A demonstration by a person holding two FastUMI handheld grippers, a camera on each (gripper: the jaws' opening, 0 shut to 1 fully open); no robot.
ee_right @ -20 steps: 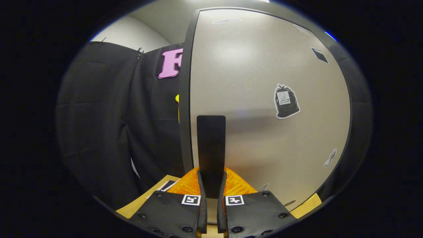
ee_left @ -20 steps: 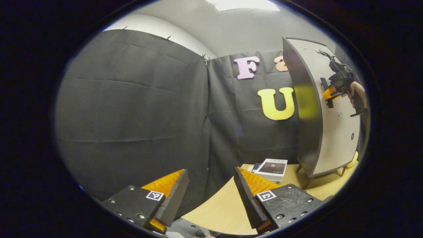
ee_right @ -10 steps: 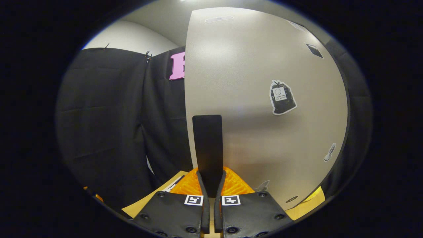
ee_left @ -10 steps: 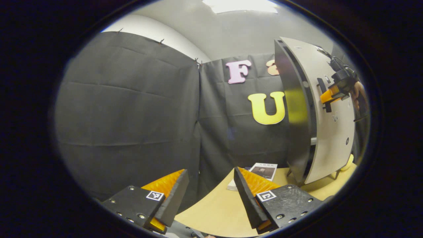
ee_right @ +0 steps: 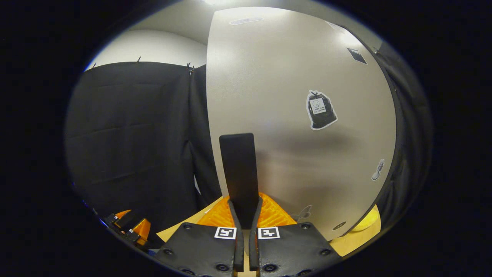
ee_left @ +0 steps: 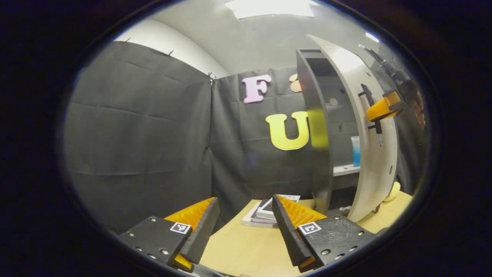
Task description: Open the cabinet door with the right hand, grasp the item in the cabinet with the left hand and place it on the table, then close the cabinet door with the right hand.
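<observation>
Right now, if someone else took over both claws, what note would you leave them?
Right claw: shut on the door handle, cabinet door swung partly open.
Left claw: open, empty, above the table, facing the cabinet.
Inside, a blue item stands on the shelf. Books lie on the table beside the cabinet.
Done: door opening begun.
Left: open wider if needed, take the blue item with the left claw, set it on the table, close the door with the right claw.

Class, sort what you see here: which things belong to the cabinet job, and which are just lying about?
Belong to the job:
cabinet door
door handle
blue item on the cabinet shelf
right gripper
left gripper
table

Just lying about:
books
yellow object
</observation>
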